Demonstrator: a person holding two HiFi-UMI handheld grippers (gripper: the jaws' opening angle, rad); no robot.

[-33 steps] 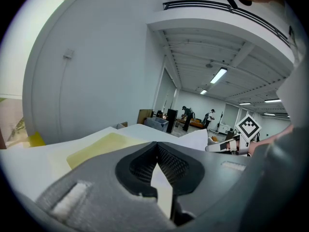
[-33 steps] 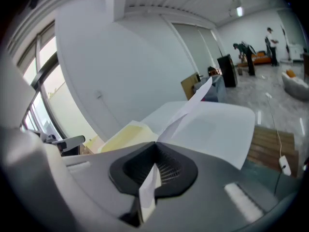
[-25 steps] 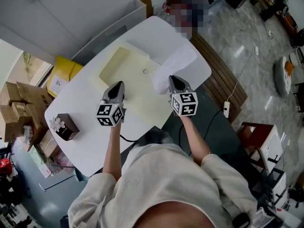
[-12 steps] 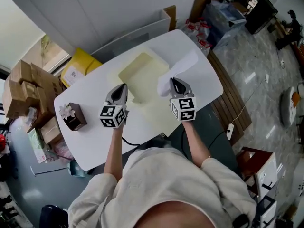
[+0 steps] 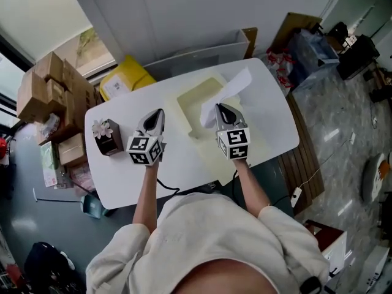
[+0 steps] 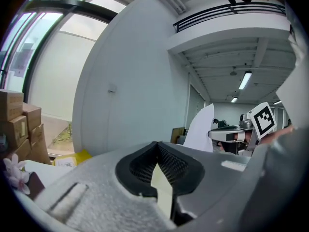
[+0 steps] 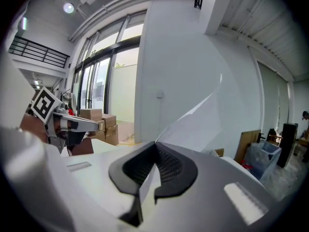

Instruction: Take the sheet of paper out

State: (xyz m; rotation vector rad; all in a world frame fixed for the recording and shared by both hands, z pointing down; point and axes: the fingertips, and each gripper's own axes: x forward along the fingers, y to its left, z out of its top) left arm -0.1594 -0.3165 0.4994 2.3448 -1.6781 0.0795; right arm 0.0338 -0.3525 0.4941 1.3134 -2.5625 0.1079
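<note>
Between right gripper (image 5: 220, 106) jaws, paper (image 5: 236, 87) (blank)

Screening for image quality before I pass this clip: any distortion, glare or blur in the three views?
Head view: evenly lit and sharp, with wide-angle bending at the edges; the sheet of paper in the right gripper reads clearly. Left gripper view: strong fisheye, dark corners, bright window at left. Right gripper view: same fisheye; the paper looks translucent.
</note>
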